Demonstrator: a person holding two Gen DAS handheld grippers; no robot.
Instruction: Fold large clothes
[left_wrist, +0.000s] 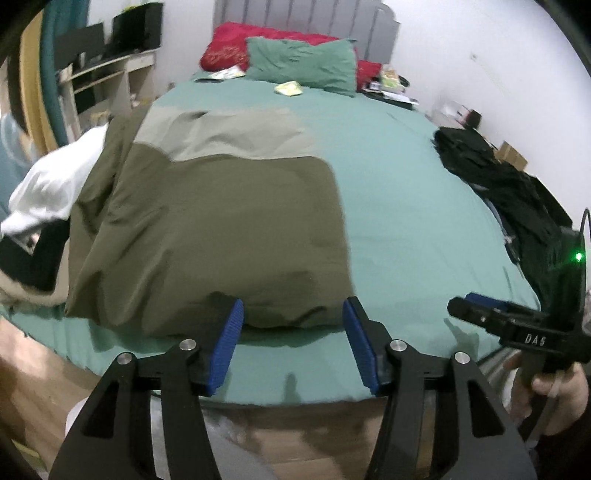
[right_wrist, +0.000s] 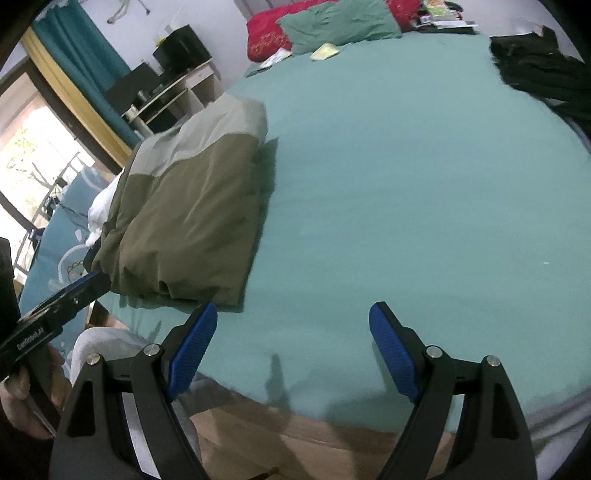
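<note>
An olive and light-grey garment (left_wrist: 218, 229) lies folded into a thick rectangle on the green bed sheet (left_wrist: 406, 221), near the bed's left front edge. It also shows in the right wrist view (right_wrist: 192, 214). My left gripper (left_wrist: 293, 314) is open and empty, hovering just before the garment's near edge. My right gripper (right_wrist: 291, 314) is open and empty over bare sheet (right_wrist: 406, 184) to the right of the garment. It shows at the right in the left wrist view (left_wrist: 480, 314).
A pile of black clothes (left_wrist: 495, 177) lies on the bed's right side. White and dark clothes (left_wrist: 48, 199) are heaped at the left edge. A green pillow (left_wrist: 303, 62) and a red pillow (left_wrist: 236, 44) sit at the headboard. Shelves (left_wrist: 103, 74) stand at the left.
</note>
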